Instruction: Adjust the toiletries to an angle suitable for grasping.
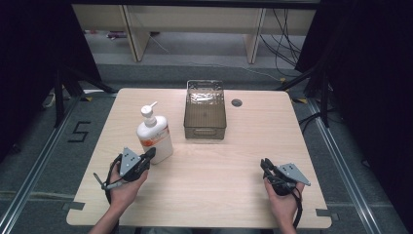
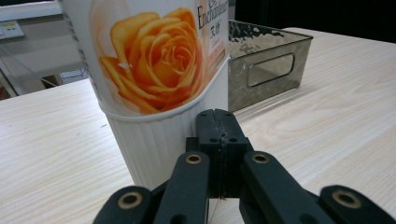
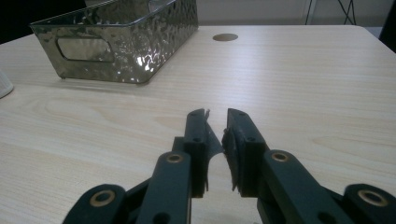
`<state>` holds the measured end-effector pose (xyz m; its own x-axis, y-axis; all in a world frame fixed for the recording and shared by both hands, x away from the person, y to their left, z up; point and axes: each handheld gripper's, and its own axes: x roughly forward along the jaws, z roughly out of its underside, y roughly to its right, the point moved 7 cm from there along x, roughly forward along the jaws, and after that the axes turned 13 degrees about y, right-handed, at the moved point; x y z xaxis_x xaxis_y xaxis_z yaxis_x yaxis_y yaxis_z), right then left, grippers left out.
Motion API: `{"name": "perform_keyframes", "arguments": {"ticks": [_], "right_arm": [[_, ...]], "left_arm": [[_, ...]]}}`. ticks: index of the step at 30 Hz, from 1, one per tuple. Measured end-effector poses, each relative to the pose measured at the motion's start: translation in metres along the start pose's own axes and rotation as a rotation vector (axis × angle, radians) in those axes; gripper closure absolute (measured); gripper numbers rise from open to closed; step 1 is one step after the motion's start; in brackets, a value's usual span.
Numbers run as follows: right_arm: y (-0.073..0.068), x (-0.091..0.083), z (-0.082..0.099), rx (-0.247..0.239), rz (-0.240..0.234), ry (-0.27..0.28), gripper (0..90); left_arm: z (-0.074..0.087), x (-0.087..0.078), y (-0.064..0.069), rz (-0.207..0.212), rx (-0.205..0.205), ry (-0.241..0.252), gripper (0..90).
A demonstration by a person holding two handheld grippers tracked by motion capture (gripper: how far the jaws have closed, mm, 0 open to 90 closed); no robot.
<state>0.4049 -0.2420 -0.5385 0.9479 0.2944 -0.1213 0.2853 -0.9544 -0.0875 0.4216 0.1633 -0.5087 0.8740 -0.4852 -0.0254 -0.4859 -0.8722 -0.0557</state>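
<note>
The left tool point(image 1: 149, 155) rests low on the table point(image 1: 214, 195), held in the person's left hand point(image 1: 124, 187). Its jaws are pressed fully together with nothing between them, as the left gripper view confirms. The closed tips sit right at the lower ribbed part of the pump bottle point(image 1: 154, 136), on the side nearest the person; whether they actually touch the bottle cannot be told.

The pump bottle stands upright on the left half of the table. It is white, with an orange rose printed on its label point(image 2: 159, 60) and a ribbed base point(image 2: 154, 144). Its pump head point(image 1: 148, 109) sits at the top, the nozzle pointing up and away towards the right.

A clear, dimpled plastic bin point(image 1: 205, 127) with a handle slot in its end wall stands just right of the bottle, towards the far edge of the table. The bottle and the bin are near each other but apart.

The right tool point(image 1: 266, 163) is held in the right hand point(image 1: 282, 197) near the front right part of the table, well apart from both bottle and bin. Its jaws stand slightly spread, a narrow gap between the pads point(image 3: 236, 154), and nothing is held between them. They point across bare table towards the bin.

A round cable port point(image 1: 236, 103) lies in the table surface right of the bin.
</note>
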Motion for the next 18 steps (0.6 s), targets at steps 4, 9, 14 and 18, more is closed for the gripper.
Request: {"name": "perform_keyframes", "arguments": {"ticks": [4,9,14,18], "right_arm": [[0.0,0.0,0.0,-0.001,0.002,-0.002,78.9],[0.0,0.0,0.0,-0.001,0.001,-0.001,78.8],[0.0,0.0,0.0,0.009,0.002,-0.001,78.7],[0.001,0.0,0.0,-0.006,0.001,0.001,78.5]], "left_arm": [[0.001,0.001,-0.004,-0.004,-0.008,0.01,89.9],[0.002,0.002,-0.011,-0.031,-0.027,0.01,89.9],[0.004,0.001,-0.016,-0.058,-0.034,-0.001,89.9],[0.005,0.002,-0.02,-0.073,-0.038,-0.001,89.9]]}}
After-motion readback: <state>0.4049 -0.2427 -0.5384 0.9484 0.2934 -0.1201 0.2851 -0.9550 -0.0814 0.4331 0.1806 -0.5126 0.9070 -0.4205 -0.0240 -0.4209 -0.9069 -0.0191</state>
